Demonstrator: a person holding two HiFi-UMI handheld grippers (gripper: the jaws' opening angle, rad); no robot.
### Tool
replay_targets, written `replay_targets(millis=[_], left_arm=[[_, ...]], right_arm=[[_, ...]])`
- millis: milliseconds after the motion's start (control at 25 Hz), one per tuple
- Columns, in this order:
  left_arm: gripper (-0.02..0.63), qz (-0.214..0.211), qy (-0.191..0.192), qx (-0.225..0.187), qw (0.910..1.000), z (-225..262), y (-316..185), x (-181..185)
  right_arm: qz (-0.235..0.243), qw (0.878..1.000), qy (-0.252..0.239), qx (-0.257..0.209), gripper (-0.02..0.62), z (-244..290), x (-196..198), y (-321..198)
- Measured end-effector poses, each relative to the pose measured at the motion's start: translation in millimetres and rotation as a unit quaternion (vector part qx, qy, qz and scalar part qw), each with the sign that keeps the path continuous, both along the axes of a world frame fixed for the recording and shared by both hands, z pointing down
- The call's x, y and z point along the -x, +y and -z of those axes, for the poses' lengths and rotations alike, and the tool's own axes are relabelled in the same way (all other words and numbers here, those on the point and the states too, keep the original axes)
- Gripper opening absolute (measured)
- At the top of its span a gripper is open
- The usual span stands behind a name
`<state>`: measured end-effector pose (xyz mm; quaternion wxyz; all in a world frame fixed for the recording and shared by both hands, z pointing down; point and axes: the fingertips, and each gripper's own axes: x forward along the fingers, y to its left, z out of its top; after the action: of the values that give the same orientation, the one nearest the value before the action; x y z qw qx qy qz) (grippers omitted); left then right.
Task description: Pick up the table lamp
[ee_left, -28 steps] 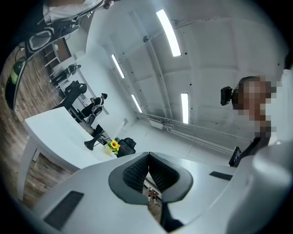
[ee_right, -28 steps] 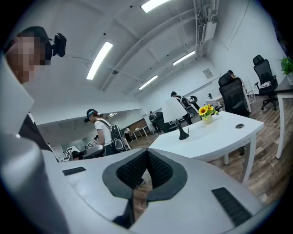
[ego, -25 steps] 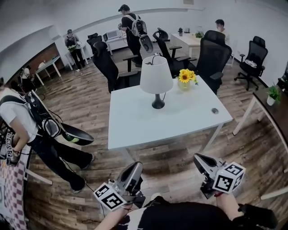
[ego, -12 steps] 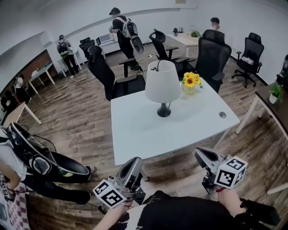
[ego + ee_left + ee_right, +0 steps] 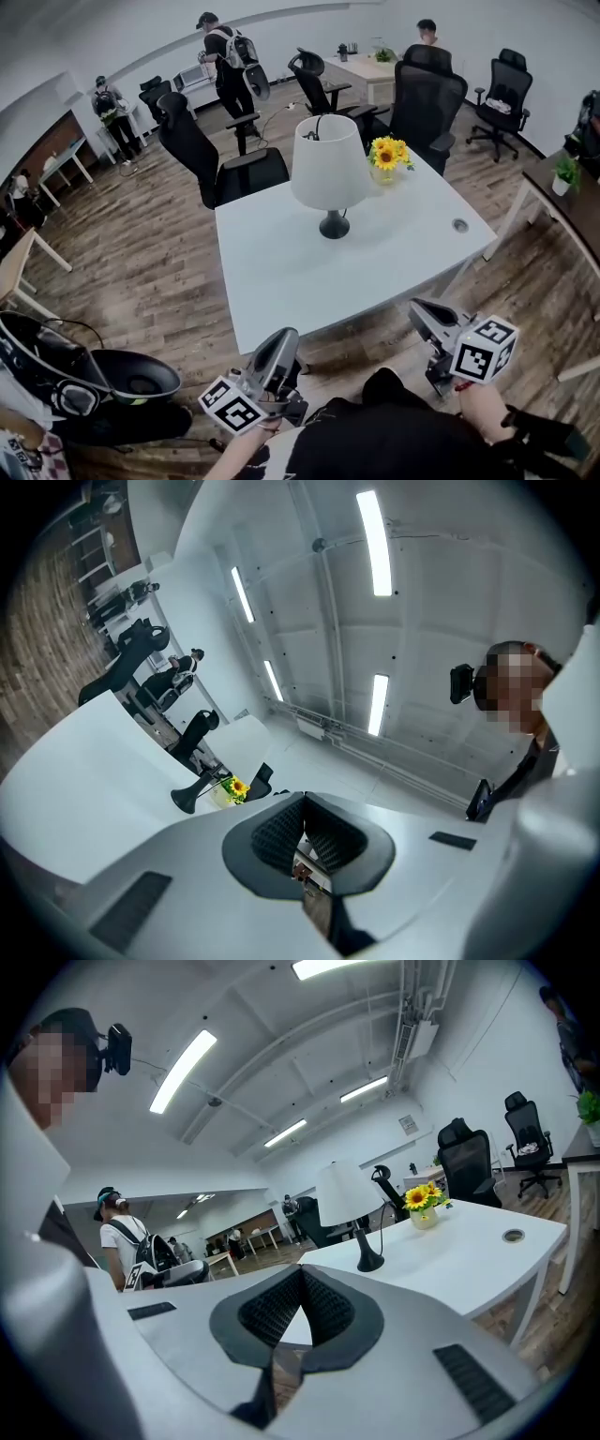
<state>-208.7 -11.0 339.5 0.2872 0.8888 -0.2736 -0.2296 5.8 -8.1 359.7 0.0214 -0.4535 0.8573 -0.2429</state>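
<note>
Jaws of the left gripper [image 5: 279,345] are pressing together, ribbed pads meeting, nothing lying between them. The right gripper [image 5: 422,314] is showing the same: closed tight and empty. Both are hanging short of the near edge of the white table [image 5: 281,281], touching nothing, tips pointing toward it. Table lamp [image 5: 328,169] is standing upright ahead of both claws, well apart from them, about mid-table, a white shade sitting over a dark stem and round base. Sunflowers [image 5: 387,153] in a small vase are sitting beyond the lamp, toward the right claw's side. A round cable port [image 5: 459,225] is showing in the tabletop ahead of the right gripper. Black office chairs [image 5: 424,98] are crowding the far edge. Wood-plank floor [image 5: 159,253] is running all around. People with backpacks [image 5: 225,56] are standing near the far wall, and ceiling strip lights [image 5: 183,1071] are glowing overhead.
</note>
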Motion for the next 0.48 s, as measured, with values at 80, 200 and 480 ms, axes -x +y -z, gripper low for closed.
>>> replay_targets(millis=[80,200,480], left_arm=[[0.012,-0.002,0.002,0.004,1.0000,-1.4,-5.1,2.1],[0.012,-0.003,0.003,0.008,1.0000,-2.3,-13.7,6.1],[0.012,0.005,0.008,0.011,0.9999,-0.1,-40.1,11.8]], right_arm=[[-0.002,1.000,0.004,0.005,0.014,-1.3,2.2,-4.3],[-0.002,1.000,0.006,0.009,0.015,-0.6,7.0,-13.9],[0.011,1.000,0.006,0.003,0.015,7.8,18.5,-48.5]])
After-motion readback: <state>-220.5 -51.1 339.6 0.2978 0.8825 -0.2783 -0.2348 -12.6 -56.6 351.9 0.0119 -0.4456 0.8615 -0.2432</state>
